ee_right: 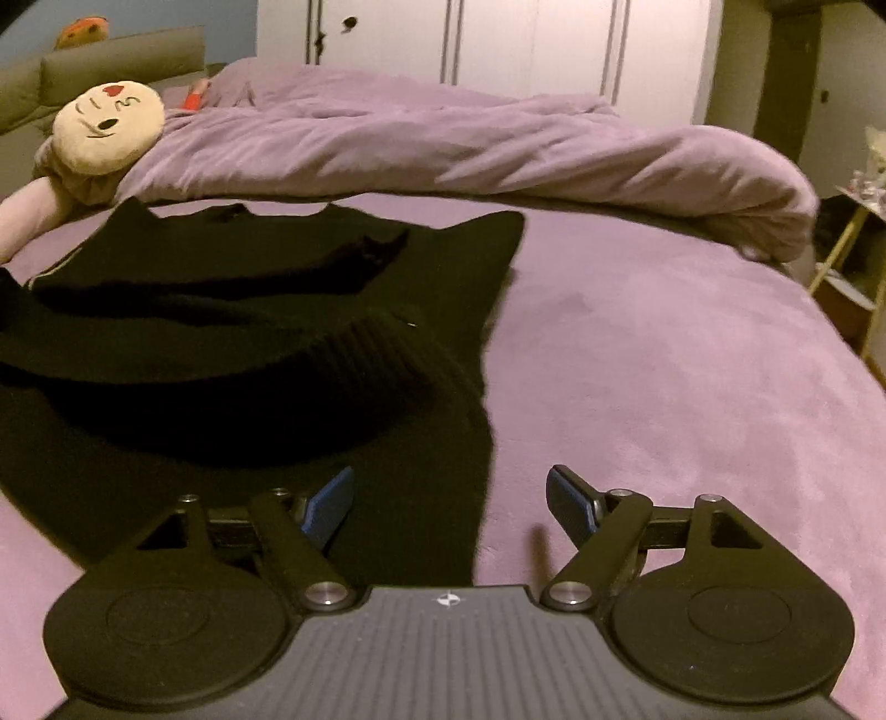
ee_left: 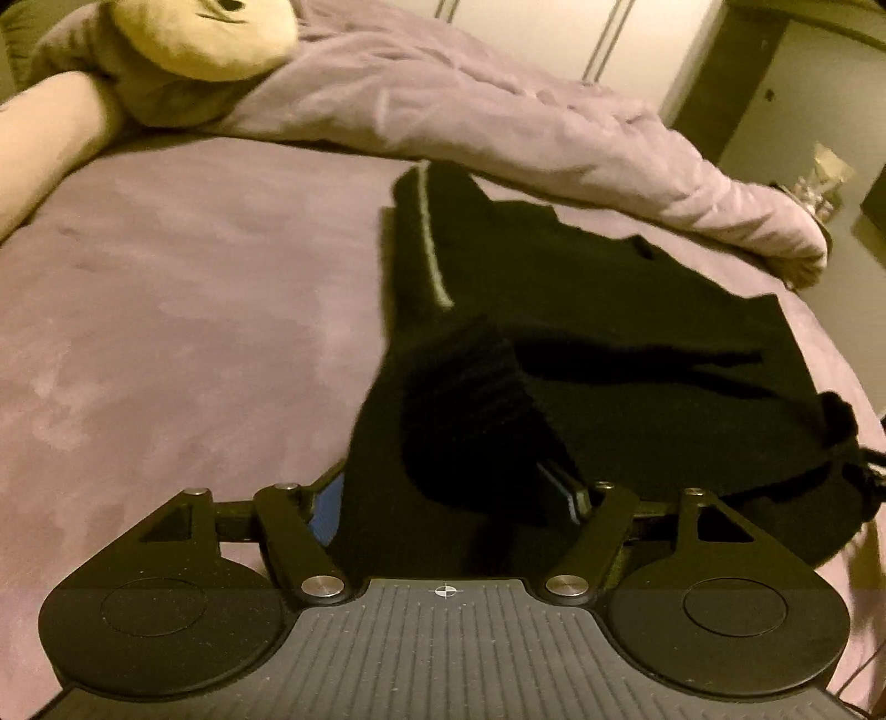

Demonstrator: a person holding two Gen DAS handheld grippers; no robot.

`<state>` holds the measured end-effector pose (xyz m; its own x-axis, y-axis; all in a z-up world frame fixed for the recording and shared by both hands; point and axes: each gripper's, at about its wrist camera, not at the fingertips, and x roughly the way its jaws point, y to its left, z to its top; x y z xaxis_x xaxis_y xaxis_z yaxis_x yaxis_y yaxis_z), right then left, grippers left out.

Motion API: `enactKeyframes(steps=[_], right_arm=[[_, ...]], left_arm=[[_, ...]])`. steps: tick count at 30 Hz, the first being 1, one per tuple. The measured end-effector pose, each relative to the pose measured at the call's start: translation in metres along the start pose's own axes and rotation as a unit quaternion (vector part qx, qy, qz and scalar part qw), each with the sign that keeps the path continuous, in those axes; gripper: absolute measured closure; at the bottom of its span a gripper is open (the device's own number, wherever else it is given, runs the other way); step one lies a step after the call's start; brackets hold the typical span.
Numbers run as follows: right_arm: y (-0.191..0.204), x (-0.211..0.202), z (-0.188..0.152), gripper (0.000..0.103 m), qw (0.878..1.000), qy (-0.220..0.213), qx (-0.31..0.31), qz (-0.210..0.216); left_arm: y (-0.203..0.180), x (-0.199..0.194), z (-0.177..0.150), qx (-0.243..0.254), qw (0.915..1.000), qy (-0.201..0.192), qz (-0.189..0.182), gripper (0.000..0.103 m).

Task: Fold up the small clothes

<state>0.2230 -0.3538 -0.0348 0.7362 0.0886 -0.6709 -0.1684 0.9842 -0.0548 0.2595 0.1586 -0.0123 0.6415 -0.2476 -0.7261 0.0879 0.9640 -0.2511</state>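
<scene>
A black knit sweater (ee_left: 609, 288) lies flat on the purple bed (ee_left: 166, 304), with its sleeves folded across its body. In the left wrist view my left gripper (ee_left: 446, 498) stands open low over its near end. A ribbed cuff (ee_left: 476, 376) lies between the blue pads (ee_left: 326, 512) and hides part of the right one. In the right wrist view the sweater (ee_right: 221, 288) fills the left half, with a ribbed cuff (ee_right: 376, 354) on top. My right gripper (ee_right: 448, 501) is open over the sweater's near right edge, its pads (ee_right: 570, 501) clear of the cloth.
A bunched purple duvet (ee_right: 498, 149) runs across the far side of the bed (ee_right: 664, 360). A cream plush cushion with a face (ee_right: 108, 124) lies at the far left. White wardrobe doors (ee_right: 526, 50) stand behind. A small shelf (ee_right: 853, 260) is off the bed's right edge.
</scene>
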Motion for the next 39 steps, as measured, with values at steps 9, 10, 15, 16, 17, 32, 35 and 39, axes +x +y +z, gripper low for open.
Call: enactKeyframes(steps=[9, 10, 15, 16, 17, 32, 35, 39], right_arm=[[0.011, 0.039, 0.027, 0.068, 0.999, 0.017, 0.003, 0.051], [0.011, 0.041, 0.028, 0.082, 0.998, 0.019, 0.010, 0.057], [0.015, 0.036, 0.030, 0.089, 0.998, 0.004, 0.015, 0.068], [0.014, 0.035, 0.031, 0.090, 0.997, 0.002, 0.021, 0.072], [0.013, 0.033, 0.031, 0.090, 0.997, -0.001, 0.028, 0.075], [0.034, 0.043, 0.036, 0.088, 0.999, 0.010, -0.011, 0.044], [0.041, 0.021, 0.038, 0.089, 0.998, -0.022, -0.035, 0.047], [0.043, -0.009, 0.051, 0.090, 0.995, -0.075, -0.040, 0.049]], left_arm=[[-0.004, 0.038, 0.023, -0.008, 0.9996, 0.027, -0.003, 0.085], [-0.005, 0.039, 0.022, -0.005, 0.9997, 0.025, -0.001, 0.089], [0.006, 0.026, 0.020, -0.028, 0.9993, 0.000, -0.025, 0.093], [0.008, 0.021, 0.019, -0.035, 0.9989, -0.011, -0.030, 0.093], [0.009, 0.015, 0.019, -0.041, 0.9984, -0.022, -0.034, 0.093], [-0.012, 0.027, 0.013, -0.006, 0.9995, -0.008, -0.032, 0.093], [-0.017, 0.003, 0.016, -0.008, 0.9979, -0.042, -0.049, 0.094], [-0.028, -0.027, 0.034, -0.005, 0.9933, -0.096, -0.065, 0.094]])
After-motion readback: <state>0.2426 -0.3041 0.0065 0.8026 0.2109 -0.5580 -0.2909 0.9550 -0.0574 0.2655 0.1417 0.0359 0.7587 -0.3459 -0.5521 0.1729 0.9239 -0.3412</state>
